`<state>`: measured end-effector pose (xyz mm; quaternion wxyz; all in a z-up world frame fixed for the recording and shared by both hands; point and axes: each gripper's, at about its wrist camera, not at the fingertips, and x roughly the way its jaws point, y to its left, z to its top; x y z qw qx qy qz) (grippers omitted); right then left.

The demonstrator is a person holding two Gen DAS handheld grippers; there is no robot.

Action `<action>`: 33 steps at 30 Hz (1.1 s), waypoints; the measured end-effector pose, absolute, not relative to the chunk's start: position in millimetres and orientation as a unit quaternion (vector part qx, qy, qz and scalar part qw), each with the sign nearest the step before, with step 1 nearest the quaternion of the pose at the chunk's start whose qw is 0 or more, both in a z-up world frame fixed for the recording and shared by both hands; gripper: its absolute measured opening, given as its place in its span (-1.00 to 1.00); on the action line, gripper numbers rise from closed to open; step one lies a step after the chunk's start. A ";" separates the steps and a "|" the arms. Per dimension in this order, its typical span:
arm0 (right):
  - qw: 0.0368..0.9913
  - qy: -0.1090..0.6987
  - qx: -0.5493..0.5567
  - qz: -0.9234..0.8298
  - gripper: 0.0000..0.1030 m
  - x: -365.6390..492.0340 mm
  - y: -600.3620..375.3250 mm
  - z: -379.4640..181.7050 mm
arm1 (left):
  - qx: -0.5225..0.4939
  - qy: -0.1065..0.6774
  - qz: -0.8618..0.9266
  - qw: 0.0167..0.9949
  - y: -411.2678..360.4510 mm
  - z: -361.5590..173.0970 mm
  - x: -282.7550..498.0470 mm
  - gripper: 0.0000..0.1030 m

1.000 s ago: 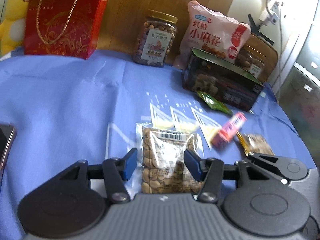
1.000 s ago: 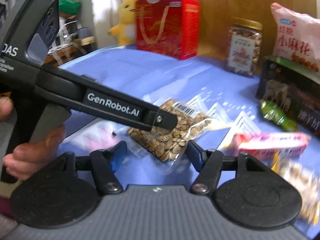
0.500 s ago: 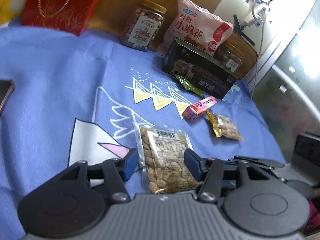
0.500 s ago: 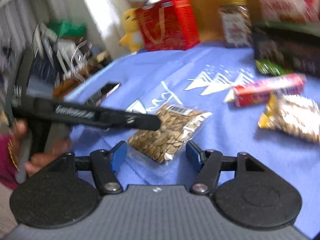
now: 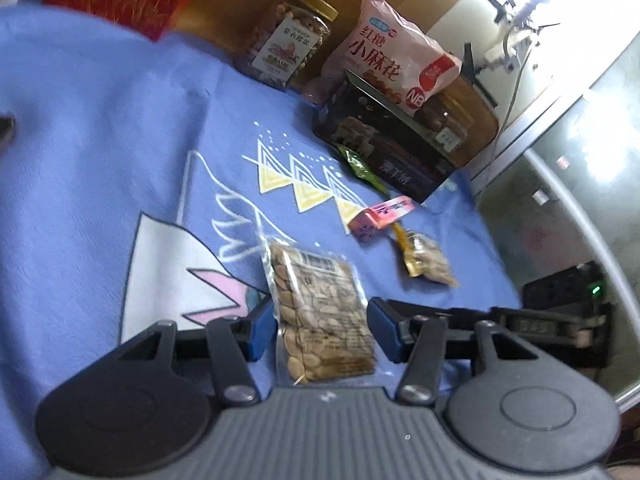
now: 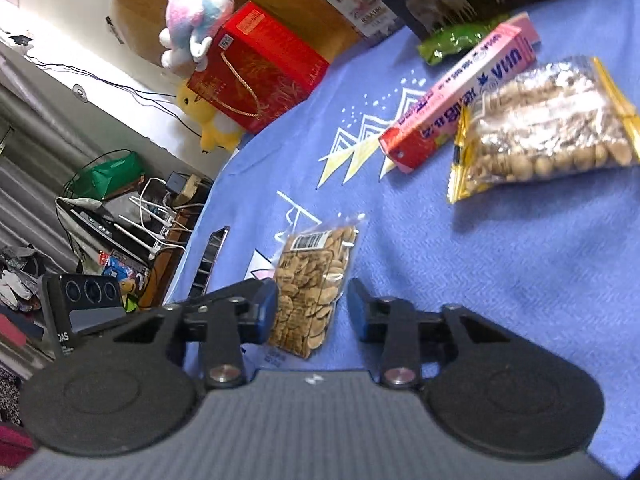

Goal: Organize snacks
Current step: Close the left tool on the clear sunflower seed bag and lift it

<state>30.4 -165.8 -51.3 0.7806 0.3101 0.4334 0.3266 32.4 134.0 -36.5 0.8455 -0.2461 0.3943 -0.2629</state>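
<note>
A clear bag of pale seeds (image 5: 320,312) with a barcode label sits between the blue pads of my left gripper (image 5: 322,328), which is shut on its sides. The same seed bag (image 6: 312,292) shows in the right wrist view, standing between the fingers of my right gripper (image 6: 312,312). Those jaws are closing: the left pad is at the bag and a small gap shows at the right pad. A finger (image 5: 460,314) of the right gripper reaches in from the right.
On the blue cloth (image 5: 100,160) lie a pink box (image 6: 460,92), a gold-edged nut bag (image 6: 548,124) and a green packet (image 6: 456,40). At the back stand a dark box (image 5: 384,152), a pink bag (image 5: 388,60), a jar (image 5: 288,44) and a red gift box (image 6: 256,68). A phone (image 6: 212,256) lies at the left edge.
The left gripper has carried the seed bag nearer across the cloth. The right gripper has rolled, come closer to the bag, and its jaws have narrowed around it.
</note>
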 end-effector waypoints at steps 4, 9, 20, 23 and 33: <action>0.778 0.430 0.310 0.338 -0.32 30.7 -166.1 -52.0 | -0.335 0.410 -0.316 0.787 145.5 -55.2 41.5 -0.07; 0.776 0.430 0.305 0.346 -0.46 34.0 -164.2 -53.4 | -0.334 0.410 -0.316 0.788 139.6 -59.5 41.6 -0.34; 0.767 0.423 0.337 0.345 -0.57 26.2 -183.4 -57.9 | -0.336 0.416 -0.304 0.788 133.2 -63.4 45.9 -0.57; 0.764 0.416 0.344 0.354 -0.56 24.4 -188.0 -60.0 | -0.336 0.417 -0.304 0.788 131.2 -63.5 45.8 -0.57; 0.780 0.376 0.321 0.384 -0.50 12.6 -190.0 -59.2 | -0.346 0.420 -0.300 0.784 127.7 -62.6 45.7 -0.58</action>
